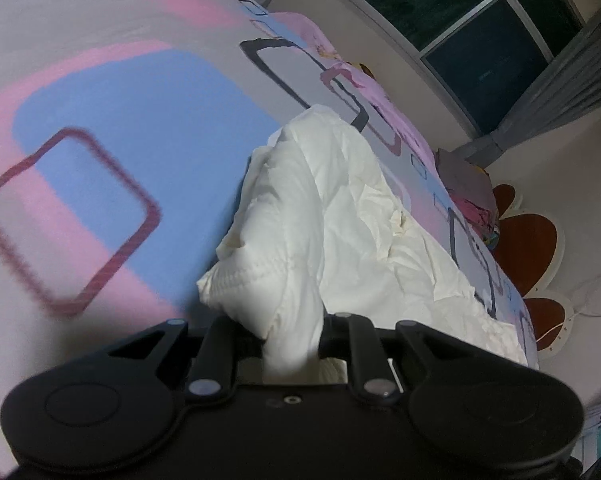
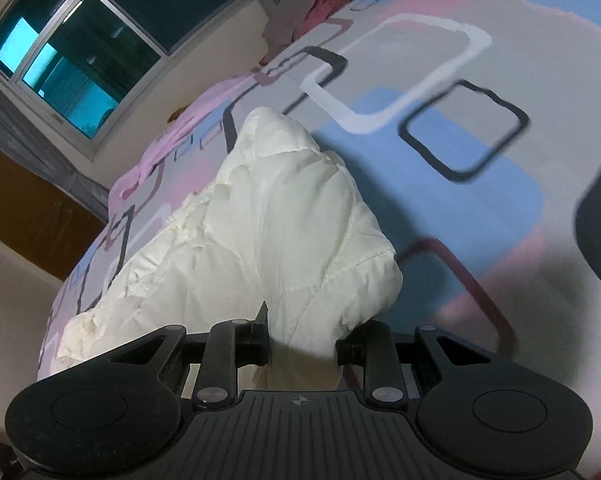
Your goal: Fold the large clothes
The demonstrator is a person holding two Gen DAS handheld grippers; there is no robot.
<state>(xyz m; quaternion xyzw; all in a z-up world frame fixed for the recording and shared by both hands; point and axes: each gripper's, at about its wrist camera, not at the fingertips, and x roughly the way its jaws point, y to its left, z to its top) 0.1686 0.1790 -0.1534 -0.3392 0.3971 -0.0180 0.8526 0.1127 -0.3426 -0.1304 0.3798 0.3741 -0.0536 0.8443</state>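
both grippers, left gripper [image 1: 290, 344] and right gripper [image 2: 302, 344], clamped on white padded jacket [image 1: 340, 216], bunched on patterned bed [image 1: 120, 120]. fold barely begun; no neat folds visible.

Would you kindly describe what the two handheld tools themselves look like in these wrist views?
Both are matte black. The left tool has rounded side lobes with circular recesses, linkage bars and silver pivot pins. The right tool matches, plus a ribbed centre plate bearing a small crosshair mark. No cables or sleeves show.
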